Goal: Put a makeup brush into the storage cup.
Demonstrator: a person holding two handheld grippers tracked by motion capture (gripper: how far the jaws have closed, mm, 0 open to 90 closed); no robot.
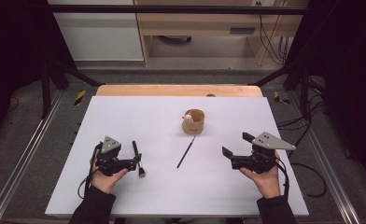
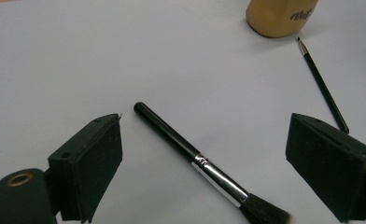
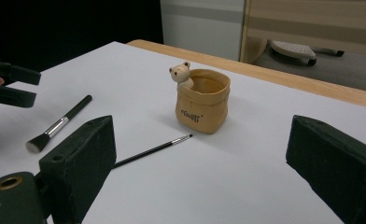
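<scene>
In the high view, the left gripper (image 1: 135, 162) is sitting at the lower left of the white counter (image 1: 125, 116), held in a hand (image 1: 107, 179) coming up from the bottom edge. Its jaws are standing released, wide apart, and nothing is lying between the pads. The brush (image 1: 137, 159) is lying flat on the counter just at those jaws, handle pointing toward the top of the frame and bristles toward the bottom. In the left gripper view the brush (image 2: 204, 165) is running from the centre down to the lower right, between the two jaws and touching neither, its silver ferrule and dark bristles nearest the bottom edge.

The right gripper (image 1: 237, 145) is sitting at the lower right of the high view, its jaws also released and gripping nothing.

A thin pencil-like brush (image 1: 186, 152) is lying diagonally at the centre of the high view, between the two grippers and well apart from both, its tip just below the pot (image 1: 193, 121). The tan pot is standing upright above the centre, with a small bear figure (image 3: 181, 74) perched on its rim. In the right gripper view the pot (image 3: 202, 100) is sitting mid-frame, the thin brush (image 3: 151, 150) just beside it.
</scene>
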